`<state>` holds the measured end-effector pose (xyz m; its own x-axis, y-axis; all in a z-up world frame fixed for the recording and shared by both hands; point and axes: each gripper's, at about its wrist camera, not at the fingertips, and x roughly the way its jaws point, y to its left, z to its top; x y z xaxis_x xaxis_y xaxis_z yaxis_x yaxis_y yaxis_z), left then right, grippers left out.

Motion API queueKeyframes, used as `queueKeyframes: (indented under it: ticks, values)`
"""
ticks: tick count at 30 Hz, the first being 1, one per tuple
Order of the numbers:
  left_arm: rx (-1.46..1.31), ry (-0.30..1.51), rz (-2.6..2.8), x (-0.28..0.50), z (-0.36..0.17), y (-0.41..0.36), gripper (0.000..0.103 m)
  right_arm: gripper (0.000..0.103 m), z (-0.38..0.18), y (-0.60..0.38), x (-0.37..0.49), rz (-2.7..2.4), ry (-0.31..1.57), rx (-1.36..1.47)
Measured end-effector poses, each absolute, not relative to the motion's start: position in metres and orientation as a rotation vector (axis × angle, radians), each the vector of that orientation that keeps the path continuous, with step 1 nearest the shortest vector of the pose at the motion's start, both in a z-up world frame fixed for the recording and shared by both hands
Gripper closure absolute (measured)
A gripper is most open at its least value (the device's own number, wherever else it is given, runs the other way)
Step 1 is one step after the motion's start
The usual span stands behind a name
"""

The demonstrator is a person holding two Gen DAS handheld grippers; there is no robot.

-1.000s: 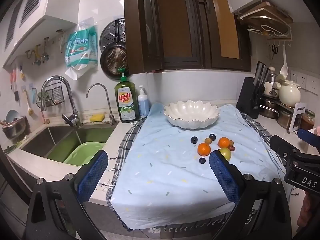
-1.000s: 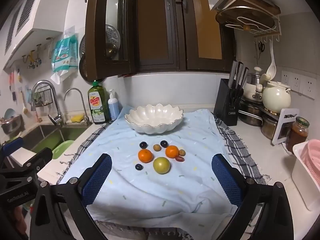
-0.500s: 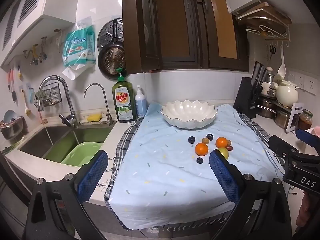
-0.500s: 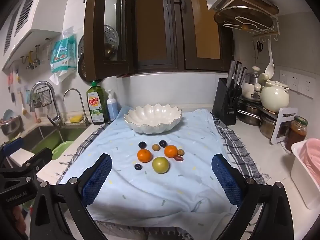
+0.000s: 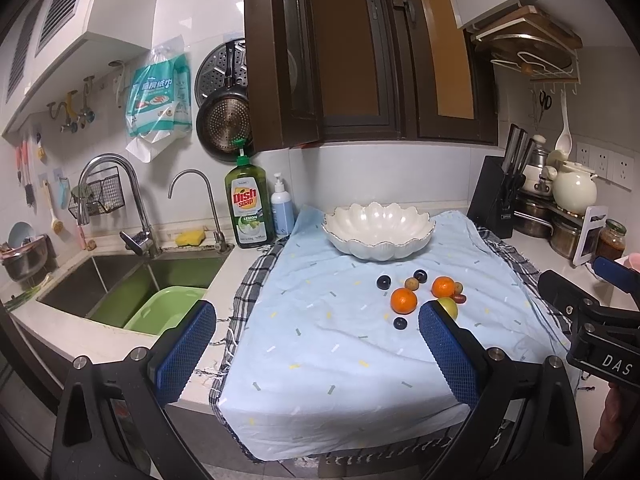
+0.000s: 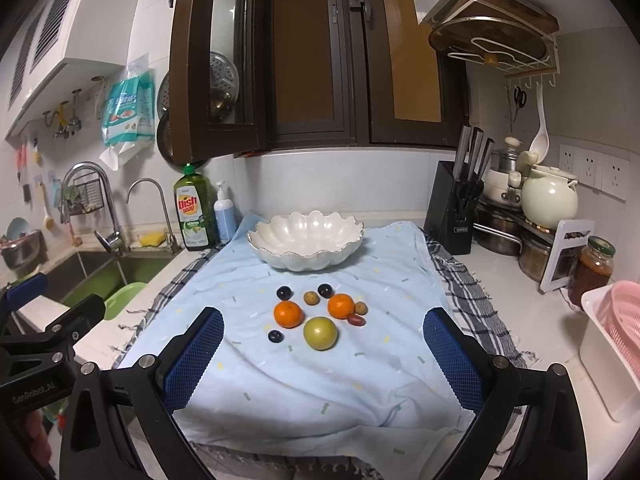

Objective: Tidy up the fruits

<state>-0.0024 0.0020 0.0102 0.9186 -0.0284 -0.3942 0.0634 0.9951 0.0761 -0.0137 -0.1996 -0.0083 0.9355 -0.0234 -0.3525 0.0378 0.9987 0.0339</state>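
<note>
From your left wrist camera, your left tool (image 5: 316,344) hangs spread wide and empty over the near edge of the table (image 5: 536,252), above the blue cloth (image 5: 320,320). Over the last second the view has drifted only slightly, so the cloth and bowl sit a touch lower and larger; nothing on the table has been touched. The white bowl (image 5: 378,232) stands empty toward the far edge. The fruit lies loose between bowl and near edge: two oranges (image 5: 404,301), a green apple (image 5: 450,307) half hidden behind your right-hand pad, and small dark plums (image 5: 383,282). Your right tool (image 5: 592,320) shows at the right edge.

From your right wrist camera, your right tool (image 6: 324,356) is also spread and carrying nothing, lined up squarely on the cluster. The apple (image 6: 320,333) is nearest you, the oranges (image 6: 288,314) just behind it, with plums (image 6: 284,292), two small brown fruits (image 6: 311,298) and a red one (image 6: 356,320) around them. This view has crept a little closer.

By my reading you are only in the approach: every fruit is yet to go in the bowl, and the apple is your easiest first pick.
</note>
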Motion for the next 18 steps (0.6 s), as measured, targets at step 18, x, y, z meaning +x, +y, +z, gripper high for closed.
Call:
queueKeyframes:
  ticks: [18]
  values:
    - [0.087, 0.384, -0.054, -0.0053, 0.0128, 0.0014, 0.000, 0.001, -0.0067, -0.1988, -0.0134, -0.026, 0.355, 0.038]
